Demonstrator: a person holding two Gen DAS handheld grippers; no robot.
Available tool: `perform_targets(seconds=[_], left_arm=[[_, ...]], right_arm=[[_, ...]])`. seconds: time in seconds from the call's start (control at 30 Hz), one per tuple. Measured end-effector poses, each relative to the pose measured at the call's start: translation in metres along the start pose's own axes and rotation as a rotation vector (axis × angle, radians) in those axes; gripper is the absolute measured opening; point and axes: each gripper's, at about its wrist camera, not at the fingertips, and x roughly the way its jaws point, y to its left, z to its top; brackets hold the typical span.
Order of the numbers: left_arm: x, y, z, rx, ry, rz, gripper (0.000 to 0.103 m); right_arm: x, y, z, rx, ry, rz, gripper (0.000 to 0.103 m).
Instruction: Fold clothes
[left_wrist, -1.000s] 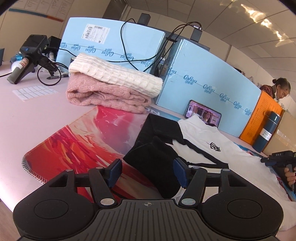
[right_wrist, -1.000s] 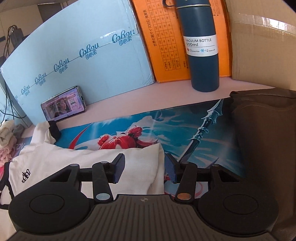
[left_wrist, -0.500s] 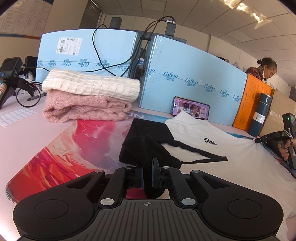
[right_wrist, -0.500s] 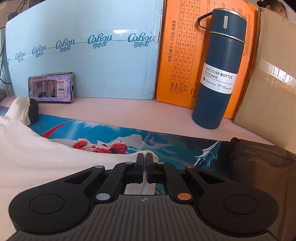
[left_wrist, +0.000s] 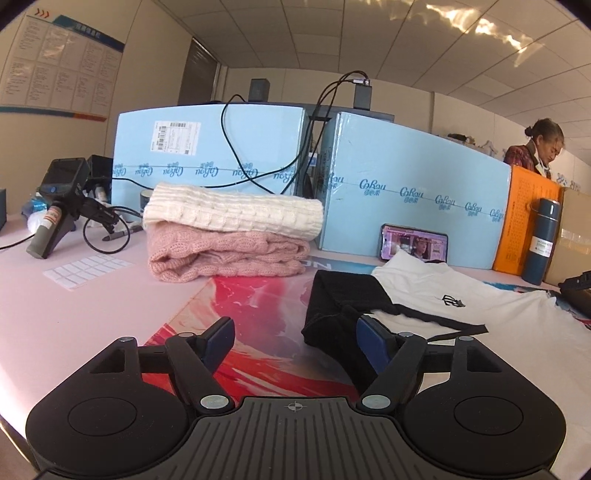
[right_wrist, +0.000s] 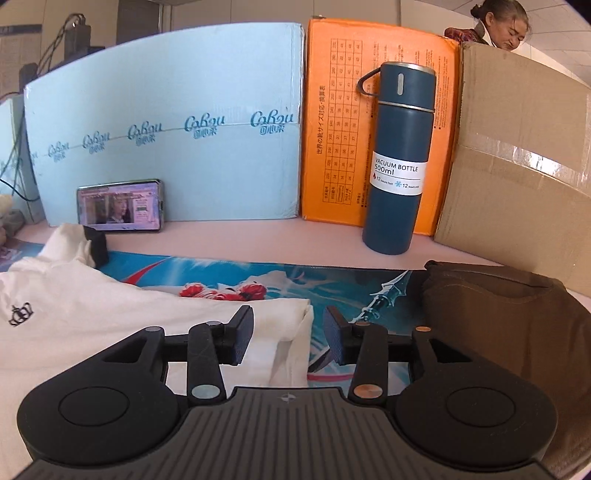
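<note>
A white T-shirt (left_wrist: 491, 314) with black sleeves lies on a printed mat (left_wrist: 258, 310). Its black sleeve (left_wrist: 340, 314) is bunched just ahead of my left gripper (left_wrist: 295, 341), which is open and empty, the sleeve near the right finger. In the right wrist view the shirt's white hem (right_wrist: 288, 332) lies folded between the fingers of my right gripper (right_wrist: 290, 334), which is open and holds nothing. The shirt body (right_wrist: 74, 306) spreads to the left.
Folded white and pink sweaters (left_wrist: 229, 236) are stacked at the back left. A phone (right_wrist: 120, 205) leans on blue boxes (right_wrist: 166, 129). A blue vacuum bottle (right_wrist: 397, 162), an orange box, a cardboard box (right_wrist: 517, 166) and a brown garment (right_wrist: 498, 314) stand right.
Both grippers were shut on the shirt half a second ago, left on the black sleeve, right on the hem. Both have opened and let the cloth drop onto the mat.
</note>
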Motion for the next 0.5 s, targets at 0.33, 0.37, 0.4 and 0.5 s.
perform_targets(seconds=[0.33, 0.37, 0.4, 0.5], left_arm=[[-0.037, -0.039, -0.009, 0.196, -0.073, -0.349, 0.090], [-0.037, -0.044, -0.011, 0.212, -0.065, -0.366, 0.090], [-0.036, -0.048, -0.014, 0.225, -0.056, -0.375, 0.090], [-0.035, -0.051, -0.018, 0.217, -0.042, -0.375, 0.090]], right_arm=[[-0.137, 0.078, -0.073, -0.211, -0.179, 0.263, 0.086], [-0.143, 0.088, -0.079, -0.241, -0.175, 0.308, 0.087], [-0.148, 0.097, -0.086, -0.270, -0.171, 0.352, 0.090], [-0.162, 0.126, -0.106, -0.369, -0.139, 0.479, 0.095]])
